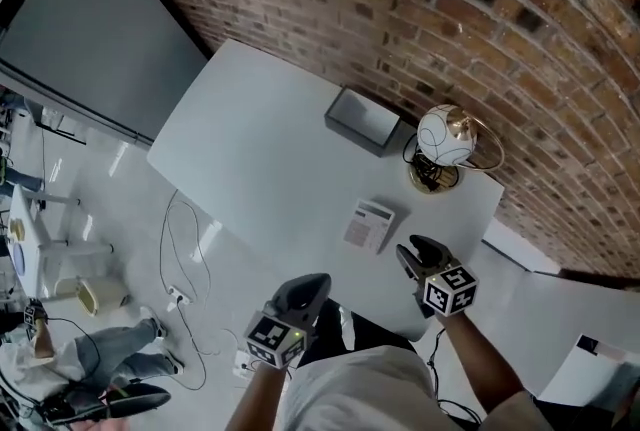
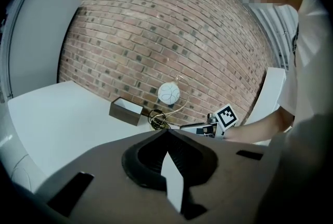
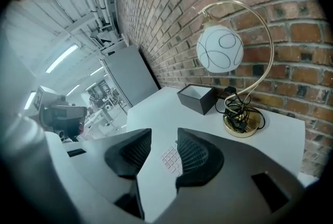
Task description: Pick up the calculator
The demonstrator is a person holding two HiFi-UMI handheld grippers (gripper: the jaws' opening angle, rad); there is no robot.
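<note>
The calculator (image 1: pixel 369 224) is a small white slab with pale keys, lying flat near the front edge of the white table (image 1: pixel 260 159). My right gripper (image 1: pixel 407 255) hovers just right of it, jaws open. In the right gripper view the calculator's keys (image 3: pixel 170 159) show in the gap between the open jaws of the gripper (image 3: pixel 164 140), and the pads are not touching it. My left gripper (image 1: pixel 317 282) hangs off the table's front edge, left of the calculator. In the left gripper view that gripper (image 2: pixel 166 133) has its jaw tips meeting with nothing held.
A dark open box (image 1: pixel 362 120) stands at the table's back edge, also in the right gripper view (image 3: pixel 196 98). A gold lamp with a white globe (image 1: pixel 447 144) and coiled cable stands at the back right by the brick wall. Cables lie on the floor (image 1: pixel 185 259).
</note>
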